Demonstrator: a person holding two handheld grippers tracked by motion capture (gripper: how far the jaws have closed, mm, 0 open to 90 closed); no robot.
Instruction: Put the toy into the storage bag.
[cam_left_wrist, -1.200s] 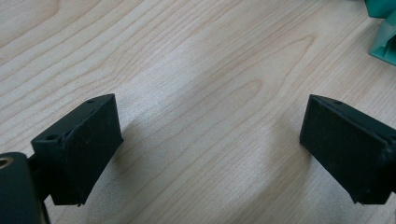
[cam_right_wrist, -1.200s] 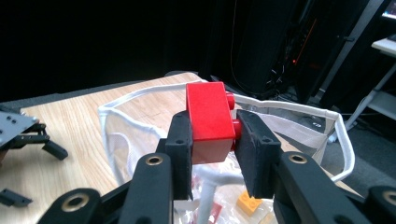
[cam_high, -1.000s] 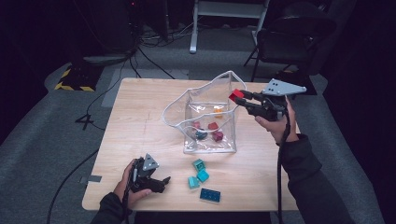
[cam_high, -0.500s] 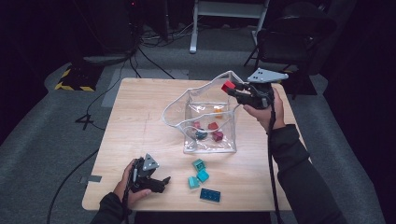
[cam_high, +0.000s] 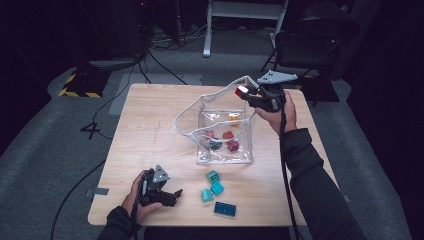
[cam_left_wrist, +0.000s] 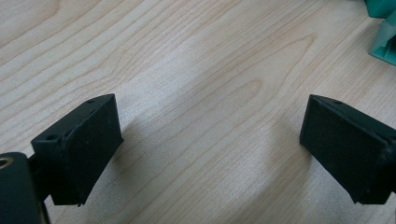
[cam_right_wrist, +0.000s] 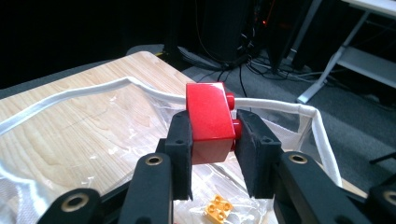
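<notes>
A red brick (cam_right_wrist: 210, 121) sits clamped between the black jaws of my right gripper (cam_right_wrist: 214, 140), held over the far right corner of a clear plastic bag (cam_high: 220, 150) with a white rim (cam_right_wrist: 93, 91). In the high view the same red brick (cam_high: 242, 91) hangs above the bag's rim at my right gripper (cam_high: 250, 96). Inside the bag lie red, dark blue and orange bricks, with an orange brick (cam_right_wrist: 216, 206) visible below the jaws. My left gripper (cam_high: 172, 196) rests open near the table's front left, its jaws wide over bare wood (cam_left_wrist: 210, 121).
Three teal bricks (cam_high: 212, 186) and a blue flat brick (cam_high: 224, 209) lie in front of the bag. The wooden table (cam_high: 150, 125) has free room at its left half. A dark chair (cam_high: 310, 40) and cables stand on the floor beyond the far edge.
My right gripper has carried the red brick leftward along the bag's far right corner. The left gripper has stayed where it was.
</notes>
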